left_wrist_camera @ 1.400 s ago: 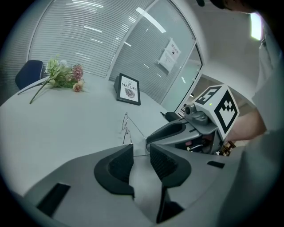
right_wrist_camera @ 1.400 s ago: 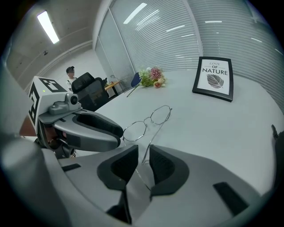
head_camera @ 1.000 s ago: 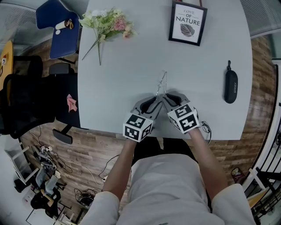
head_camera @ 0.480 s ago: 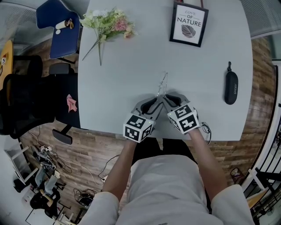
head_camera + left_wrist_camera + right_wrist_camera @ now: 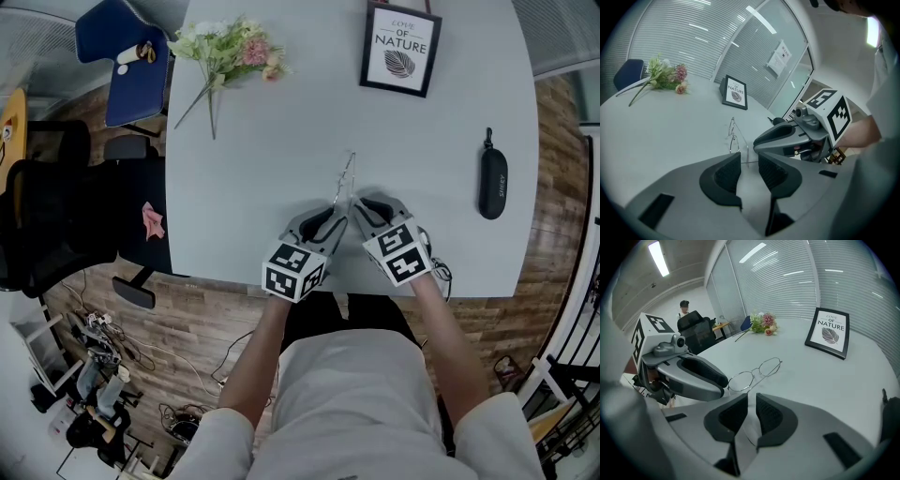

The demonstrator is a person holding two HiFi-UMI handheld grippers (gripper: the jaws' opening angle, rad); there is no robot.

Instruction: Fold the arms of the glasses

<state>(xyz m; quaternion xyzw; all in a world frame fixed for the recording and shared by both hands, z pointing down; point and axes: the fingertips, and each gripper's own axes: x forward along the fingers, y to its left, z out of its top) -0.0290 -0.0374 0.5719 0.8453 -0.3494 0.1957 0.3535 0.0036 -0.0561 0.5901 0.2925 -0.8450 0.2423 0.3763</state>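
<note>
Thin wire-framed glasses (image 5: pixel 344 182) stand on the white table (image 5: pixel 262 169), just beyond both grippers; they also show in the left gripper view (image 5: pixel 733 136) and the right gripper view (image 5: pixel 754 373). My left gripper (image 5: pixel 336 214) is open at the near end of the glasses, and a thin wire arm crosses in front of its tips (image 5: pixel 749 164). My right gripper (image 5: pixel 357 208) has just been closing. Its jaws (image 5: pixel 751 401) stand a narrow gap apart, with one glasses arm running into that gap. The pads do not visibly press on it.
A framed "Nature" print (image 5: pixel 401 49) and a bunch of flowers (image 5: pixel 225 52) lie at the table's far side. A black glasses case (image 5: pixel 493 183) sits at the right. The table's near edge (image 5: pixel 375 286) runs just behind the grippers. Chairs (image 5: pixel 122 56) stand to the left.
The right gripper has rolled slightly and its marker cube has shifted a little to the right. The left gripper and the glasses have stayed put.
</note>
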